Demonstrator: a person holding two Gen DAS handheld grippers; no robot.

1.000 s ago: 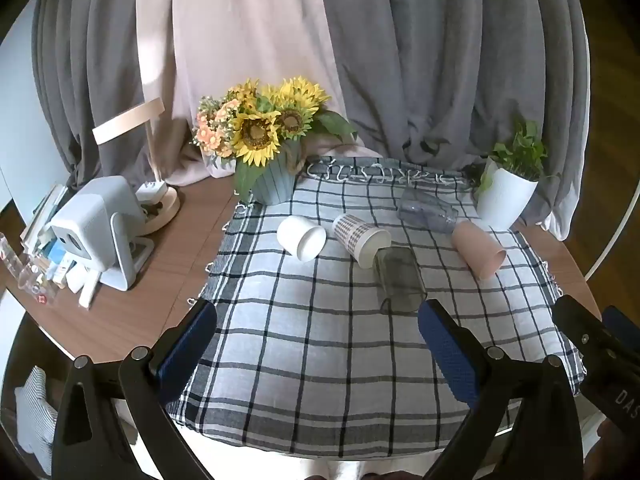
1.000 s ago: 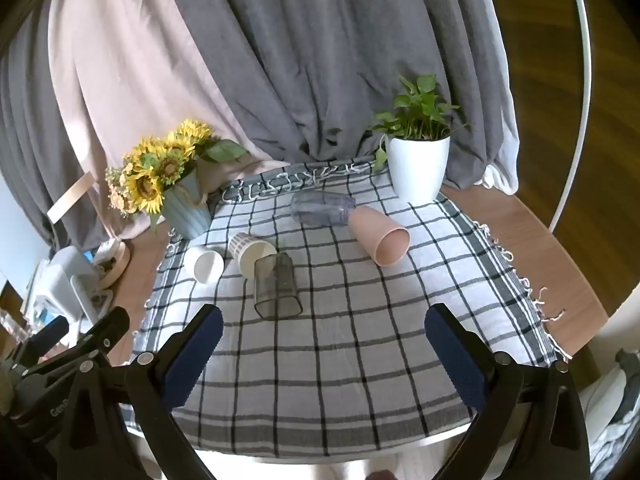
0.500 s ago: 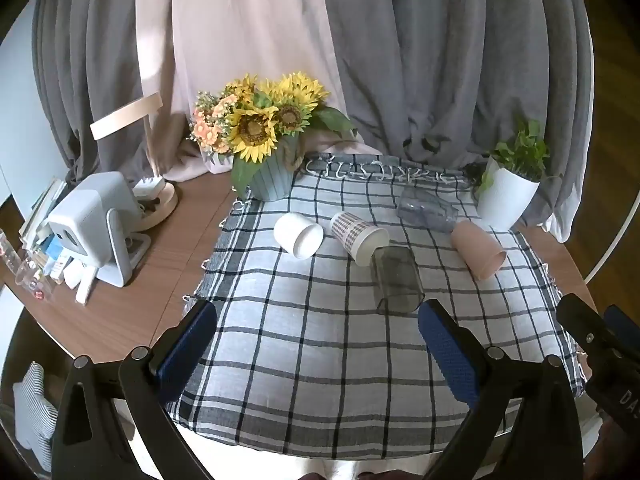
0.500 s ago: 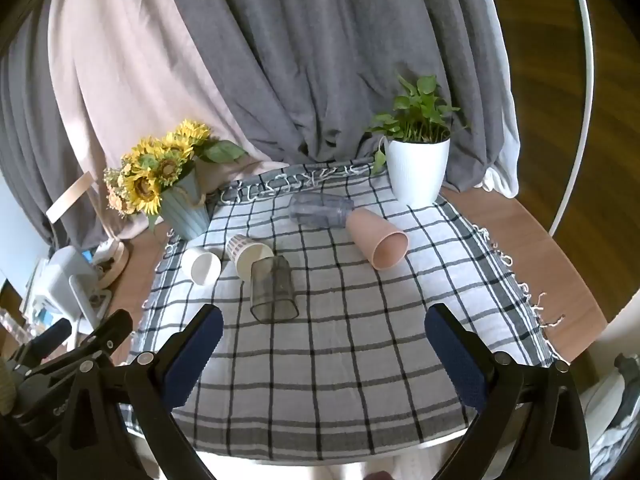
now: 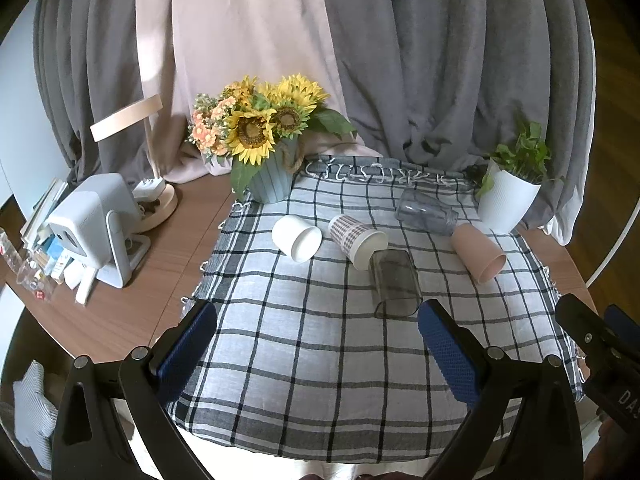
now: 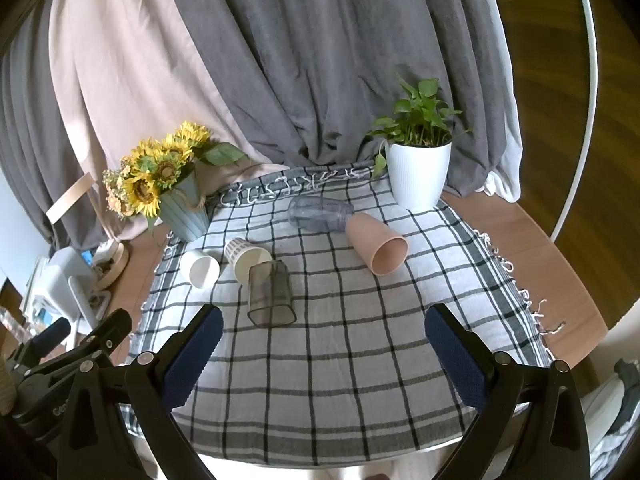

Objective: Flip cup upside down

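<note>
Several cups lie on their sides on a checked cloth (image 5: 304, 360): a white cup (image 5: 297, 237), a patterned paper cup (image 5: 357, 239), a smoky square tumbler (image 5: 394, 282), a clear glass (image 5: 426, 211) and a pink cup (image 5: 478, 252). The right wrist view shows the white cup (image 6: 199, 268), the paper cup (image 6: 246, 258), the tumbler (image 6: 271, 294), the clear glass (image 6: 320, 213) and the pink cup (image 6: 376, 243). My left gripper (image 5: 316, 344) is open and empty above the cloth's front. My right gripper (image 6: 324, 344) is open and empty, also at the front.
A sunflower vase (image 5: 272, 176) stands at the cloth's back left and a white potted plant (image 6: 418, 172) at its back right. A white device (image 5: 96, 228), a lamp base and small clutter sit on the wooden table to the left. Curtains hang behind.
Both grippers have drifted slightly forward and higher over the cloth, so the cups sit a little nearer. Jaws stay open and the cups have not moved.
</note>
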